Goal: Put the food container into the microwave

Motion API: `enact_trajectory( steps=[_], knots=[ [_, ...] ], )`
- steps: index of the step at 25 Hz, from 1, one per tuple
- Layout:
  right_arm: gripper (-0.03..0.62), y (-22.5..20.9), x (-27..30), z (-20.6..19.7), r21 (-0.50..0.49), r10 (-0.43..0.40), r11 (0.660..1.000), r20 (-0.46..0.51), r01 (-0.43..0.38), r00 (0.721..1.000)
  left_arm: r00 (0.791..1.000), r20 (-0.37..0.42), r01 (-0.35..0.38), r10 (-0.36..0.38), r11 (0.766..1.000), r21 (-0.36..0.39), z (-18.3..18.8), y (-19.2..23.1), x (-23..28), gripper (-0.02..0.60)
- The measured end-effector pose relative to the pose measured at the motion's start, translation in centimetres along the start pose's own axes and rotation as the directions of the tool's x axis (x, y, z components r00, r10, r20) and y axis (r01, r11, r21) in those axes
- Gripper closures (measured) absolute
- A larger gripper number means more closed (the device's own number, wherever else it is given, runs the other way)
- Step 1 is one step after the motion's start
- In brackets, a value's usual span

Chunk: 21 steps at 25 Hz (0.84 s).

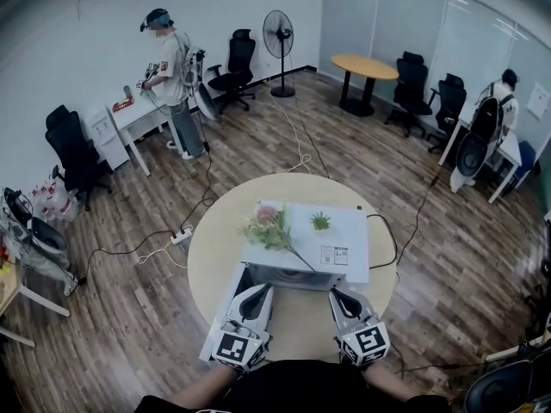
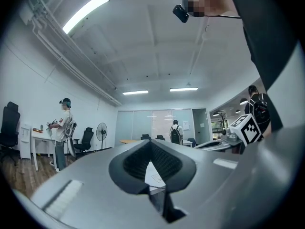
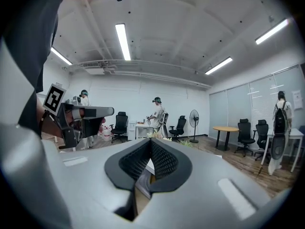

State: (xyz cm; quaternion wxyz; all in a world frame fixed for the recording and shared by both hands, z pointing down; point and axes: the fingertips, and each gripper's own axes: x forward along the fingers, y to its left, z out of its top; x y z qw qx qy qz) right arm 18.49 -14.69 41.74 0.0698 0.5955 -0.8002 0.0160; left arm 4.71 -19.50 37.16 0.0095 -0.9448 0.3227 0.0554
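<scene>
Head view: left claw (image 1: 261, 288) and right claw (image 1: 338, 292), both closed empty, face microwave (image 1: 344, 224) bearing flowers (image 1: 269, 226).

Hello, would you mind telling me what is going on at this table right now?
A person holds a gripper in each hand in front of a white microwave on a round table. The left gripper and the right gripper are both shut and hold nothing. The microwave's door appears swung open. Flowers and a small plant sit on top. No food container is in view.
</scene>
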Motion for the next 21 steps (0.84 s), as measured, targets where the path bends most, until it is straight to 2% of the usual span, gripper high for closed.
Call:
enact_trajectory(
  steps=[17, 21],
  knots=[
    [0.586, 0.14, 0.67, 0.28, -0.026, 0.000, 1.000, -0.008, 0.000, 1.000, 1.000, 0.003, 0.007, -0.007, 1.000, 0.006, 0.32, 0.50, 0.19, 0.581],
    [0.586, -0.08, 0.65, 0.06, -0.026, -0.001, 1.000, -0.007, 0.001, 1.000, 1.000, -0.012, -0.024, 0.024, 1.000, 0.009, 0.51, 0.79, 0.16, 0.581]
  ],
)
